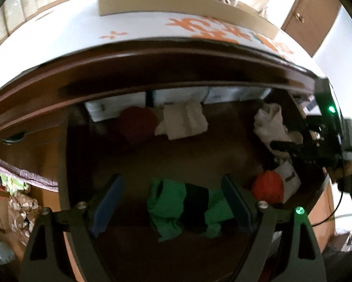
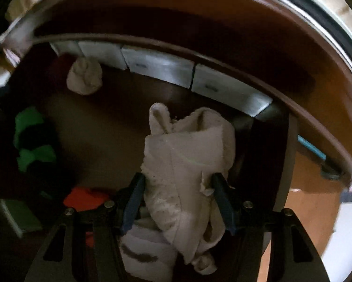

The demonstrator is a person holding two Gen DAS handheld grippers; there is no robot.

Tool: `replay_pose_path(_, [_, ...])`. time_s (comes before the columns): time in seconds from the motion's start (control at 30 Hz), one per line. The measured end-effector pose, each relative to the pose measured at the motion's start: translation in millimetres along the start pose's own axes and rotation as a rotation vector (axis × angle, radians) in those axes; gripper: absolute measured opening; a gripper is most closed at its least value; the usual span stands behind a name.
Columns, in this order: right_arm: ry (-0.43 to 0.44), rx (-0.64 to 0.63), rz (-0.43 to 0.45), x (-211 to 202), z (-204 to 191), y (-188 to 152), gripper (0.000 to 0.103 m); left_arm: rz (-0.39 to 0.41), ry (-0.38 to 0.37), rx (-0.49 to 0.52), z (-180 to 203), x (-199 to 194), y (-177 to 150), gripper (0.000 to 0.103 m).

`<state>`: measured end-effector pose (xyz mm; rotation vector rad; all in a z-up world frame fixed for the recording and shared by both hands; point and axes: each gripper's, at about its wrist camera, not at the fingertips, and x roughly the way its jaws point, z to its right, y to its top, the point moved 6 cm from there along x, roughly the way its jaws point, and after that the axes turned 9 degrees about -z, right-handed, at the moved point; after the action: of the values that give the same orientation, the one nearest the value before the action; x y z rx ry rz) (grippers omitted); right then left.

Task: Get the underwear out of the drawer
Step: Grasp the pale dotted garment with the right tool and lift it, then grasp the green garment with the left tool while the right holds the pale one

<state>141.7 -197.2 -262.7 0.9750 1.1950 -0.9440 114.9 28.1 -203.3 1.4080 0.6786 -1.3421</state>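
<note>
The wooden drawer (image 1: 176, 155) stands pulled out and holds several garments. My left gripper (image 1: 173, 202) hangs open over green and black underwear (image 1: 169, 202); its right pad overlaps the cloth's edge and its left pad stands apart. My right gripper (image 2: 178, 188) points down at cream white underwear (image 2: 187, 155), which fills the gap between both blue pads and runs on under the gripper. The cloth does not look squeezed. In the left wrist view the right gripper (image 1: 284, 148) is at the drawer's right side, by the same cream underwear (image 1: 267, 122).
Also in the drawer are a dark red garment (image 1: 133, 124), a white one (image 1: 183, 119), an orange one (image 1: 267, 188) and white boxes (image 2: 162, 65) along the back. On the top above, a cardboard tray (image 1: 176, 4) holds red and pale clothes. A person's hand (image 1: 350, 169) grips the right tool.
</note>
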Motion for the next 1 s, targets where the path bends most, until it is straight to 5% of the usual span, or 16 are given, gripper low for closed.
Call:
replay_pose_path(0.37, [-0.210, -0.129, -0.073, 20.9, -9.1, 1.9, 0.062, -0.126, -0.024, 0.014, -0.7, 2.6, -23.1, 0.087])
replay_pose_path(0.43, [-0.224, -0.140, -0.063, 20.4, -9.0, 1.5, 0.046, -0.141, -0.018, 0.023, 2.5, 3.0, -27.4, 0.087])
replay_pose_path(0.53, [-0.211, -0.141, -0.035, 16.1, -8.3, -1.8, 0.040, -0.166, -0.014, 0.007, 5.4, 7.1, -31.9, 0.087])
replay_pose_path(0.67, [-0.129, -0.076, 0.053, -6.1, 0.5, -9.0, 0.033, -0.201, -0.032, -0.060, 3.7, 16.8, -32.2, 0.087])
replay_pose_path(0.9, [0.208, 0.050, 0.251, -68.8, 2.1, -28.7, 0.032, -0.258, -0.005, -0.122, 10.5, 35.4, -37.0, 0.086])
replay_pose_path(1.0, [0.285, 0.062, 0.274, -77.8, -1.5, -33.0, 0.032, -0.260, 0.034, -0.134, 13.6, 40.0, -37.6, 0.086])
